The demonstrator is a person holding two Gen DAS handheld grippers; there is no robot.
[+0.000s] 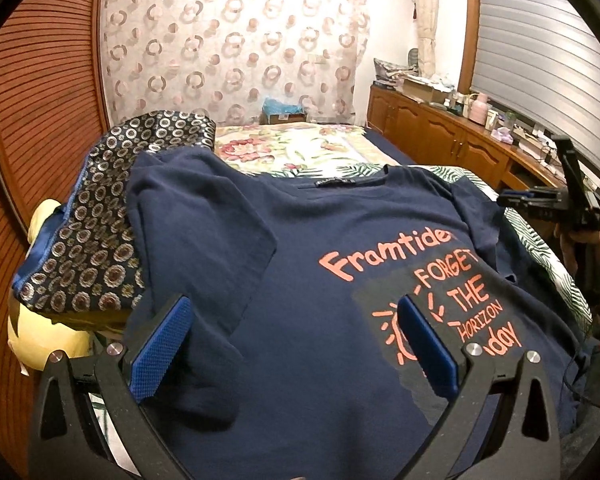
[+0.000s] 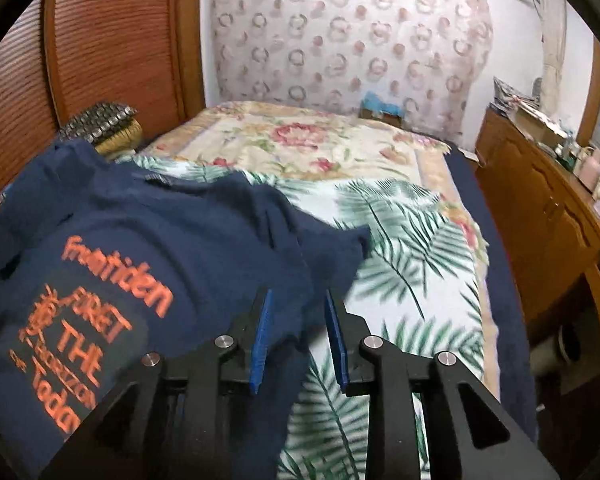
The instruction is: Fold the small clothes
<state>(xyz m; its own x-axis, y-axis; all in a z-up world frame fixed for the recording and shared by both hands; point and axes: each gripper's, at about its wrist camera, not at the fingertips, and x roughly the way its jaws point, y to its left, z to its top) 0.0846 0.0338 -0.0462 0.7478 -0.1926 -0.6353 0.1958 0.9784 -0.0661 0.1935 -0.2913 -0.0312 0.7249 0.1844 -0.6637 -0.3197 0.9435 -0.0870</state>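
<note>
A navy T-shirt (image 1: 300, 264) with orange print lies face up on the bed, collar away from me, its left sleeve folded in over the body. My left gripper (image 1: 296, 312) hangs open just above the shirt's lower front, holding nothing. The shirt also shows in the right wrist view (image 2: 148, 232). My right gripper (image 2: 298, 300) is over the shirt's right edge, jaws a narrow gap apart with dark cloth showing between them; whether they pinch it is unclear. The right gripper also shows at the right edge of the left wrist view (image 1: 556, 200).
The bed has a palm-leaf sheet (image 2: 412, 248) and a floral blanket (image 2: 308, 140) beyond. A patterned dark cloth (image 1: 100, 216) lies piled on yellow pillows (image 1: 48, 344) at the left. A wooden sideboard (image 2: 548, 208) with clutter runs along the right. A louvred wooden panel (image 1: 40, 92) is on the left.
</note>
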